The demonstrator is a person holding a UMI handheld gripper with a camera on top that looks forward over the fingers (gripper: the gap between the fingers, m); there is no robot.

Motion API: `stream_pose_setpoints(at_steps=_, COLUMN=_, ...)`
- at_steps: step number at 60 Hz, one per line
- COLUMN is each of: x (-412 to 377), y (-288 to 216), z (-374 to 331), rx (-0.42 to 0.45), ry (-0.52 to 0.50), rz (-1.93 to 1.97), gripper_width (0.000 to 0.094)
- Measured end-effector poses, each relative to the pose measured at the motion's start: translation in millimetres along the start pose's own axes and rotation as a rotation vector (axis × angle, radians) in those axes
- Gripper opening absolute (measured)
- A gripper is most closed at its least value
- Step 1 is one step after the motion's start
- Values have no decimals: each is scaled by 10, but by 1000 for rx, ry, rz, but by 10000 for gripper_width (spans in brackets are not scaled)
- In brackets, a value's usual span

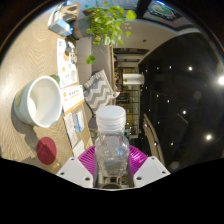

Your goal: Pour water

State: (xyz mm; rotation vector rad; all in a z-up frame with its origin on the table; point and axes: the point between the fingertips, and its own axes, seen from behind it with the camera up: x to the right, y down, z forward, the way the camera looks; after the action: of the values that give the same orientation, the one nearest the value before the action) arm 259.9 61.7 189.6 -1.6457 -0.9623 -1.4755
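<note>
Between my two fingers, held upright, stands the clear water bottle (112,145) with its white cap still on, and my hand-held gripper (112,165) pinches it at the body, the magenta pads pressed to either side. I judge the step in hand to be the carry: the bottle is gripped and the pouring has not begun. The white cup (40,100) is the likely target; it sits on the wooden bench (25,60) well off to the left of the bottle, so the next move calls for bringing the bottle across over its rim and tilting, and the cap looks as if it must come off first. Largest around me is the bench itself, then a dark panel (185,90) to the right with small lights in it, a green plant (108,22) beyond, a zigzag-patterned box (100,90) just ahead of the bottle, and a small dark red disc (46,150) near the cup.
</note>
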Motion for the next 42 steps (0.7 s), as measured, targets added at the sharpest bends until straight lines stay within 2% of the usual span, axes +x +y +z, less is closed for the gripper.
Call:
stream_pose_setpoints(at_steps=8, x=-160, y=-204, z=30, rx=85, ry=54, rz=-290, gripper_width=399)
stream_pose_setpoints(at_steps=21, x=-346, y=-311, z=43, rx=132, ry=53, rz=-468, gripper_width=400)
stream_pose_setpoints(at_steps=32, x=-223, y=-383, z=-18, rx=172, ry=30, rz=-332, gripper_width=400)
stream_pose_setpoints(at_steps=42, x=67, y=-405, z=-123, rx=206, ry=-66, rz=77, gripper_width=402)
